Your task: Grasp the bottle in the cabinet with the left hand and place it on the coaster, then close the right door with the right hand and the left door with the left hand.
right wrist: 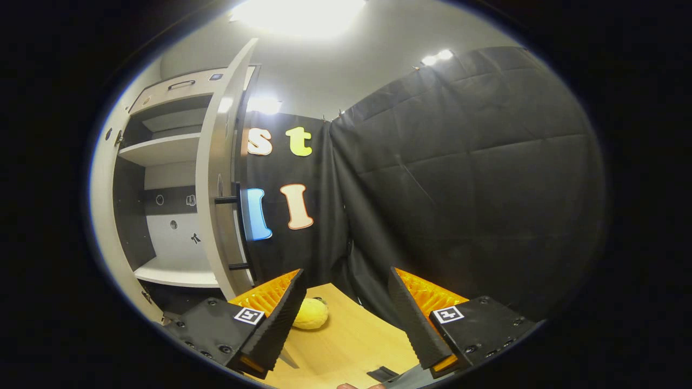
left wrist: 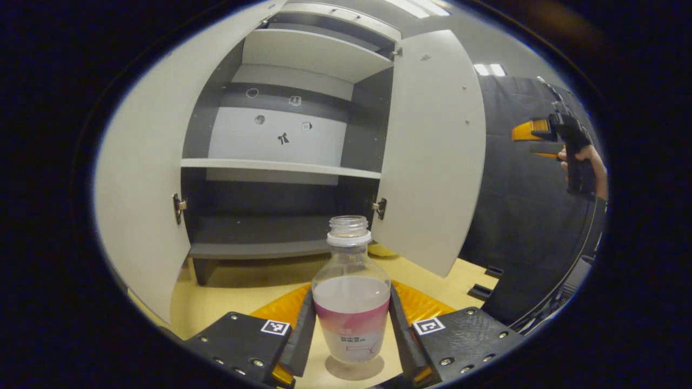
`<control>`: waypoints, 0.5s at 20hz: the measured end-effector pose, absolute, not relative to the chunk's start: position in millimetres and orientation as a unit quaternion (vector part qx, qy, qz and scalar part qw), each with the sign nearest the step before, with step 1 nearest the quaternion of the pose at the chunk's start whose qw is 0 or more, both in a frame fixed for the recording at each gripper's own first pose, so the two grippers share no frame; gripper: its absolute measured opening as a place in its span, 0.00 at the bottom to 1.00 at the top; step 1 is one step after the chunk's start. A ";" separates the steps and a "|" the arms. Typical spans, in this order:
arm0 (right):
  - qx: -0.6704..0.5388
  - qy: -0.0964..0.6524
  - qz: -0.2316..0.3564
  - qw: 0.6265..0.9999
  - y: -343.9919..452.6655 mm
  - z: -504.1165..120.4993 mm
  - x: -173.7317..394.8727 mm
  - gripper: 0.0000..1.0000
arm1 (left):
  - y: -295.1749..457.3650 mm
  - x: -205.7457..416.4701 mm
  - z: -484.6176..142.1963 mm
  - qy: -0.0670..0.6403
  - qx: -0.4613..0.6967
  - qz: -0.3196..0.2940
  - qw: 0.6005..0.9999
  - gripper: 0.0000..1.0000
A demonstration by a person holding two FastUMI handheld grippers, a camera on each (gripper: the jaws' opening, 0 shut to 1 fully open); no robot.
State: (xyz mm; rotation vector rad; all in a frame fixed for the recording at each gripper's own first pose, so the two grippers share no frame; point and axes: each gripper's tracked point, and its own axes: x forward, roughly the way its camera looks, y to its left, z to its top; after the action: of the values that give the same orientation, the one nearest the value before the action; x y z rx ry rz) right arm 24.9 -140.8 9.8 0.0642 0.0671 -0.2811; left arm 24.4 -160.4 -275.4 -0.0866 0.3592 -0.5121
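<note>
Now the left claw [left wrist: 351, 324] pinches the bottle [left wrist: 351, 302], both fingers pressed to its sides, in front of the open cabinet [left wrist: 281, 162].

Uncapped and upright, the bottle hangs just above the wooden worktop [left wrist: 232, 292], its shadow beneath it; whether it touches the surface I cannot tell. Behind it both cabinet doors stand open, the left door [left wrist: 140, 178] and the right door [left wrist: 432, 151]. Off to the side, the right claw [right wrist: 346, 319] is spread with nothing between its fingers, near a yellow object [right wrist: 311, 314] on the worktop.
</note>
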 end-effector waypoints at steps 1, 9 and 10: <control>0.040 0.036 -0.144 0.988 -141.8 10.3 21.9 0.97 | -164.3 20.7 -288.0 0.184 -0.042 -0.254 0.949 0.67; 0.023 0.052 -0.155 0.986 -141.1 7.0 -1.9 0.97 | -176.1 11.9 -343.8 0.197 -0.006 -0.267 0.943 0.61; 0.024 0.056 -0.156 0.986 -141.3 5.5 -2.9 0.93 | -177.0 11.1 -347.7 0.198 0.000 -0.270 0.942 0.69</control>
State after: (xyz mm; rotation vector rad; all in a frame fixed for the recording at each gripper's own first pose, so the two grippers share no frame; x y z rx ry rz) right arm -2.9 -141.3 5.5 0.0481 0.1127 -0.3136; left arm 11.1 -177.0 -347.7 0.0002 0.4046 -0.5500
